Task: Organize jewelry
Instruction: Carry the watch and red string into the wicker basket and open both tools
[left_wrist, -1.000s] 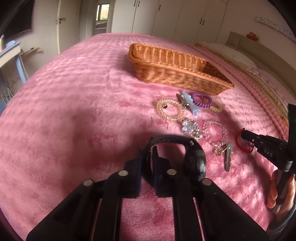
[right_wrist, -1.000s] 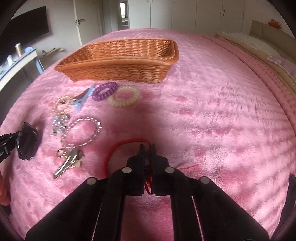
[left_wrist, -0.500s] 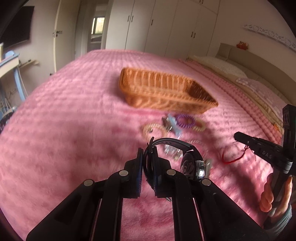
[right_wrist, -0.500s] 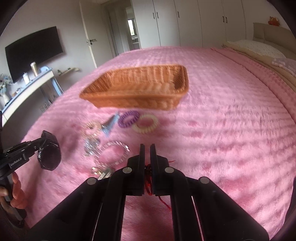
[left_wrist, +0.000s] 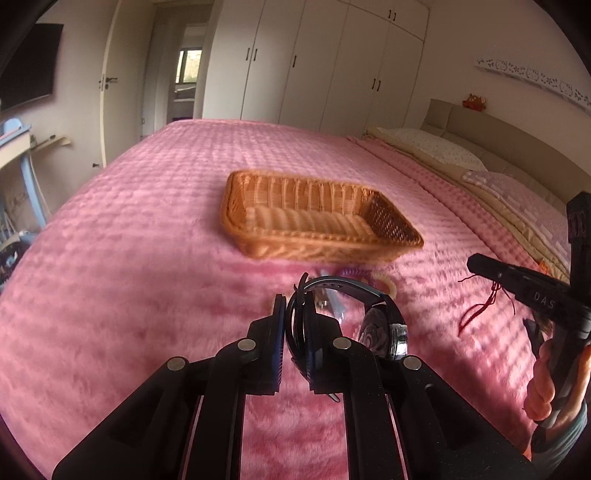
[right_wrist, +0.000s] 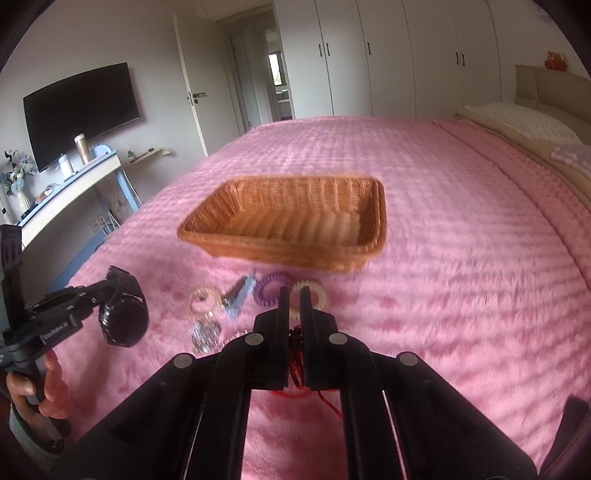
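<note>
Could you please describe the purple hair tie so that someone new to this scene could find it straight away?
Start at the wicker basket on the pink bedspread. Just in front of its near wall lies a row of small accessories. The purple hair tie is the spiral coil between a pale blue hair clip and a cream spiral hair tie, and it is the only purple piece.
</note>
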